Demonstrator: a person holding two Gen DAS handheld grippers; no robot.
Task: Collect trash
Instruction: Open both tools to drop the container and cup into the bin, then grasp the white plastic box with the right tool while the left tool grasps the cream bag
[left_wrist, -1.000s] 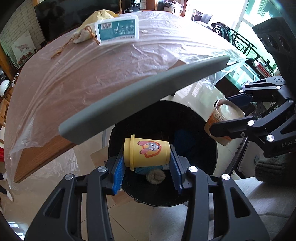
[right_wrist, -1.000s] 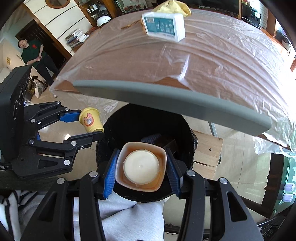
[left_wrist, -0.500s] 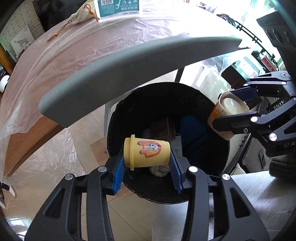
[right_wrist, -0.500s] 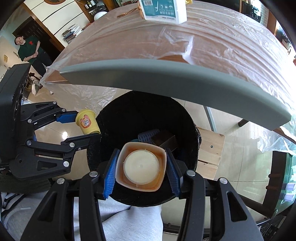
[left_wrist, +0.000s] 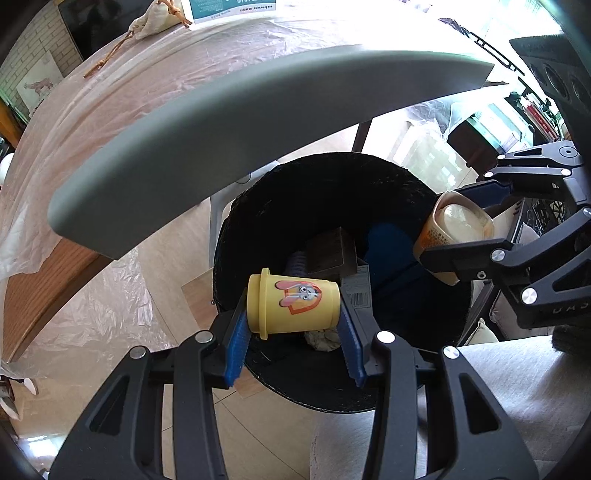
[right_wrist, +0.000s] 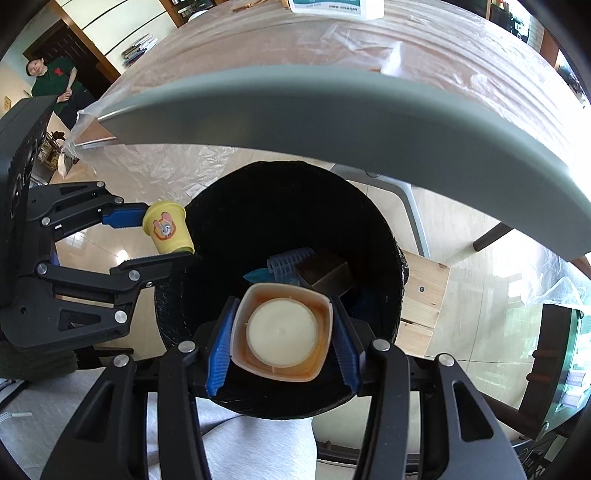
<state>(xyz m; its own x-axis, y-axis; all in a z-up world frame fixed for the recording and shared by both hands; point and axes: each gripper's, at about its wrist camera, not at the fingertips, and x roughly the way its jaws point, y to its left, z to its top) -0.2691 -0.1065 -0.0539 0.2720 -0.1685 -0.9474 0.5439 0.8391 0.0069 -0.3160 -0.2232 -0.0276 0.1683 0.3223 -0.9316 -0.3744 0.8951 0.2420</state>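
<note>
We list, taking the black bin (left_wrist: 332, 177) as our landmark:

Table (left_wrist: 110, 92), plastic-covered, above and behind the bin.

Bin, open-topped; inside we see a dark box (right_wrist: 325, 275), a blue ribbed piece (right_wrist: 290, 258) and a crumpled wad (left_wrist: 324, 339).

Left gripper (left_wrist: 293, 332), over the bin's near rim, clamped on a yellow cup (left_wrist: 293, 308) lying sideways.

Right gripper (right_wrist: 282, 347), over the bin's mouth, clamped on an orange tub (right_wrist: 282, 332) with a pale lid.
</note>
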